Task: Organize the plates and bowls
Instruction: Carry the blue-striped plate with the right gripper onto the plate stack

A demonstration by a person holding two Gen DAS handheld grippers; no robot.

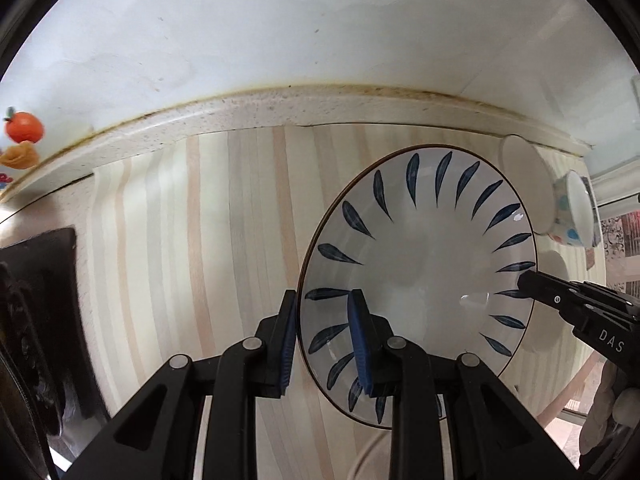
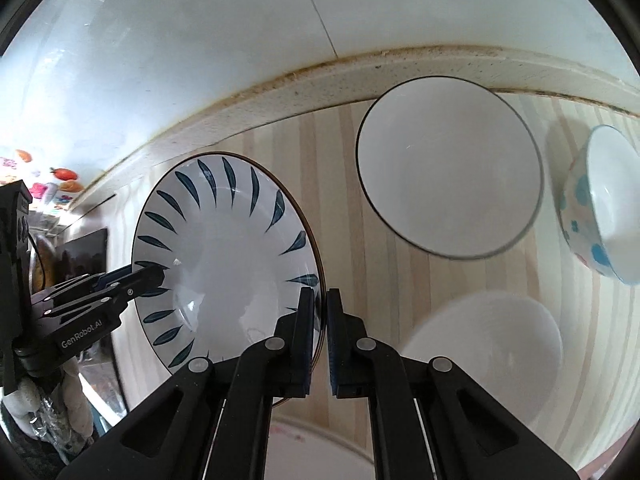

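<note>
Glossy glazed ceramic on the leaf-patterned plate [image 1: 420,264], catching glare; the white bowl [image 2: 448,168] shines too; striped bench [image 1: 192,248] looks smooth wood-grain laminate; fingers [image 1: 362,340] matt black plastic.

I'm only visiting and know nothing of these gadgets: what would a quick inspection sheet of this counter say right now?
Surface: striped beige countertop, stained along the wall joint.
Job's things: white plate with blue leaf strokes; white bowl with dark rim; white bowl with blue dots, tilted; plain white bowl, blurred.
Clutter: nothing seen.
Grippers: left gripper and right gripper each shut on opposite edges of the plate.
Cables: thin white cord by the left gripper.
Surroundings: white wall; fruit stickers.
</note>
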